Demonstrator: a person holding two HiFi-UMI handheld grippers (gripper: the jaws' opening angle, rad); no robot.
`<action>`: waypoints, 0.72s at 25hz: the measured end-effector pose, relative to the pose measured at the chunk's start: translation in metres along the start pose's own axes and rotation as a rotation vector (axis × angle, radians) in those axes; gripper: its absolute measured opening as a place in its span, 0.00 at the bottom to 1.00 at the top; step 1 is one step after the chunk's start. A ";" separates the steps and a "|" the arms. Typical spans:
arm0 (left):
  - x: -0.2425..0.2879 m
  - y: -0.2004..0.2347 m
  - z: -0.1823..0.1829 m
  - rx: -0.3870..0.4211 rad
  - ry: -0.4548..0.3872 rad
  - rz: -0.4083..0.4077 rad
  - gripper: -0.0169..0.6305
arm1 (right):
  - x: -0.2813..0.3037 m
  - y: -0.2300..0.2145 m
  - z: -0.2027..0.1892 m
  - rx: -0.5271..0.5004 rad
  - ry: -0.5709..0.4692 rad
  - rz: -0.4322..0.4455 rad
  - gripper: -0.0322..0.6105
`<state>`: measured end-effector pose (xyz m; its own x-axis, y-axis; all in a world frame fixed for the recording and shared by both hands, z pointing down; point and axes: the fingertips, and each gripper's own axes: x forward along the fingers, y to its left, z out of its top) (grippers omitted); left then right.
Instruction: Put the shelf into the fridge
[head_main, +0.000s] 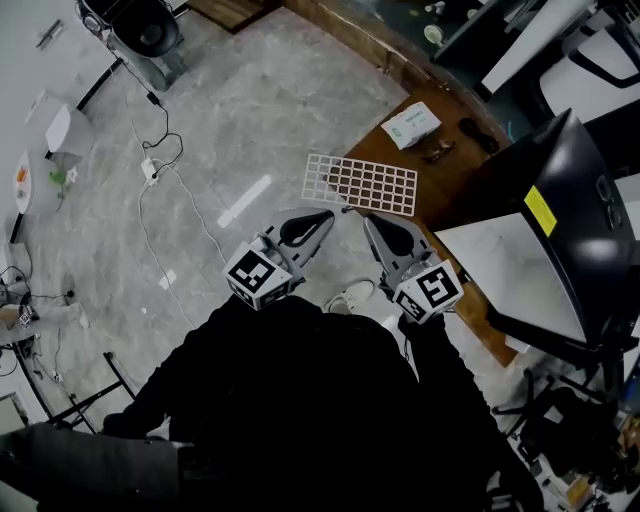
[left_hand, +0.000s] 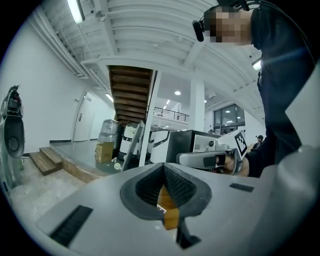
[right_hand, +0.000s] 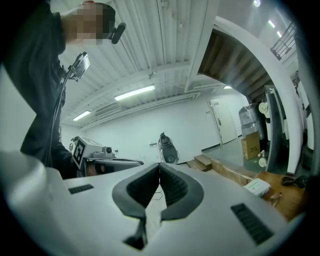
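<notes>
Head view looks steeply down on the left tongs (head_main: 326, 214), held up in front of the person's chest with jaws together and nothing in them; the left gripper view confirms the ribbed pads meet at the tip. Just beyond their tips the white grid shelf (head_main: 360, 184) lies flat across the near left corner of the wooden bench (head_main: 447, 196), its left end seeming to overhang that edge, and neither tool touches it. The right tongs (head_main: 371, 219) hang beside the left ones, likewise pressed together and empty. Farther along the bench sits a white box (head_main: 411, 125), well apart from the shelf. At the right stands a black cabinet (head_main: 560, 190), likely the fridge, with a pale panel below it. The step in hand is the pickup, so both tongs should spread before descending. A good grip would probably take one short end each, biting on the outer frame wire rather than a thin inner bar. The overhanging left end offers the easier entry. Keeping the shelf level should help it slide in cleanly.
</notes>
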<state>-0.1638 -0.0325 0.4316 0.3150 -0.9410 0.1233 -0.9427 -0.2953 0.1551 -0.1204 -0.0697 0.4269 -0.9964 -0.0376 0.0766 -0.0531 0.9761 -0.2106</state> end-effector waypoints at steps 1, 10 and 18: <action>0.009 -0.001 -0.005 -0.010 -0.003 0.008 0.04 | -0.003 -0.009 -0.002 -0.001 0.004 0.000 0.06; 0.058 0.033 -0.093 -0.358 0.001 0.101 0.04 | 0.007 -0.056 -0.025 0.027 0.046 0.013 0.06; 0.063 0.103 -0.211 -0.848 -0.062 0.230 0.10 | 0.046 -0.078 -0.037 0.100 0.063 0.013 0.06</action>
<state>-0.2180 -0.0875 0.6625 0.0979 -0.9766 0.1914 -0.5752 0.1014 0.8117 -0.1593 -0.1398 0.4833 -0.9910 -0.0081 0.1333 -0.0492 0.9500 -0.3082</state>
